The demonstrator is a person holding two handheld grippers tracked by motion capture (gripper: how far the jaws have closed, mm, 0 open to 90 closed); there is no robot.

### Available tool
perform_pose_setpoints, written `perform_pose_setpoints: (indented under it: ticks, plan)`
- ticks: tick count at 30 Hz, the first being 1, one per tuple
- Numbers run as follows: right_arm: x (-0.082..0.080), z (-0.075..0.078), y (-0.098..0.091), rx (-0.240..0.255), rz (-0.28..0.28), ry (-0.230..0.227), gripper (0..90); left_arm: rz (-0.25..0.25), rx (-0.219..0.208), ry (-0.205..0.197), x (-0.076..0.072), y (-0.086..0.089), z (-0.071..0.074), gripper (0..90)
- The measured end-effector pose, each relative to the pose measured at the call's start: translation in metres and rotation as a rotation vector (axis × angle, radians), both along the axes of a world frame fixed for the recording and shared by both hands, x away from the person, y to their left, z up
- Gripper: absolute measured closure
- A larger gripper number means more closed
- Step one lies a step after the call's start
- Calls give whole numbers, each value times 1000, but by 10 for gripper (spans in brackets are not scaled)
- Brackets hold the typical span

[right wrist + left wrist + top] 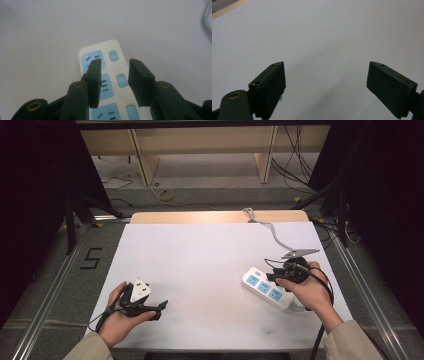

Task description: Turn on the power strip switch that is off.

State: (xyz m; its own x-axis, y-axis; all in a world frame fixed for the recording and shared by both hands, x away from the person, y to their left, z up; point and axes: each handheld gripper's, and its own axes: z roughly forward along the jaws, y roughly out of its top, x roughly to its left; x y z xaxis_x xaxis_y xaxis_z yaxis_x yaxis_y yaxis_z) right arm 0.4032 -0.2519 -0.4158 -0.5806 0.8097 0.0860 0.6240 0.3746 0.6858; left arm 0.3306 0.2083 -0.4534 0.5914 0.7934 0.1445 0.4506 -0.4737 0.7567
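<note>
Right gripper (113, 75) view reveals power strip's (100, 50) 3 blue switches (113, 55).

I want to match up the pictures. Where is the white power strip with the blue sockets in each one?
High view: the power strip lies right of centre, under the right gripper.
Right gripper view: bottom centre, between the black jaws.
Left gripper view: just the white table shows here.
Shared landmark: the white table.
</note>
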Motion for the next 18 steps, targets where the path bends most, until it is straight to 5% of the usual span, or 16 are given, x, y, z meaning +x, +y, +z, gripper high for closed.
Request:
perform_pose_setpoints:
  ticks: [18]
  plan:
    - [-18, -4, -13, 74, 31, -101, 515, 3, 0, 3, 0, 1, 0, 153]
